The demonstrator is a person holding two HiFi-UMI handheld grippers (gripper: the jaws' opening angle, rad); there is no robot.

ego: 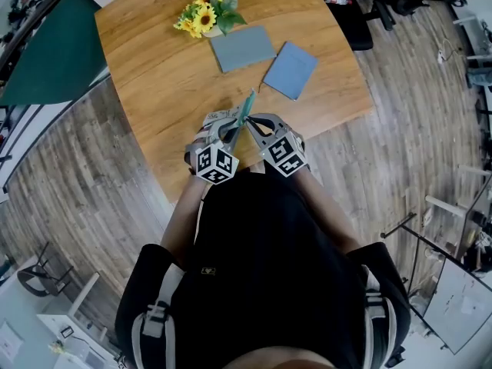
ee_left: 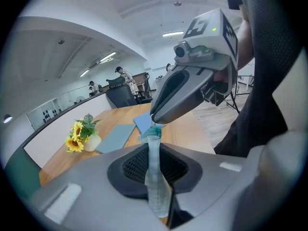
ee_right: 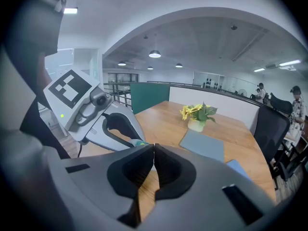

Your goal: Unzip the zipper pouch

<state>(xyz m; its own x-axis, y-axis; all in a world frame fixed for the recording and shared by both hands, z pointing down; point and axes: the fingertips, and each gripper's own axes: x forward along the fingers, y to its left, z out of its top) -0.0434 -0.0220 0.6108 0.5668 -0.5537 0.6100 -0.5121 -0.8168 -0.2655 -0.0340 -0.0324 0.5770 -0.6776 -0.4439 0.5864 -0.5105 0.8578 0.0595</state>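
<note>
The zipper pouch (ee_left: 154,177) was pinched edge-on in the left hand-held gripper (ee_right: 136,139), clear of the surface (ego: 169,75), evidently as an anchor, while the right hand-held gripper (ee_left: 154,121), jaws pressed together, was set at the teal zipper end (ee_left: 153,132) just beyond, presumably for pulling.

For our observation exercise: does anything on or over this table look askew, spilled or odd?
Nothing is spilled or damaged. The one oddity: the pouch stands on edge above the table, clamped in the left gripper, while the grey pad and blue pad lie flat at different angles.
</note>
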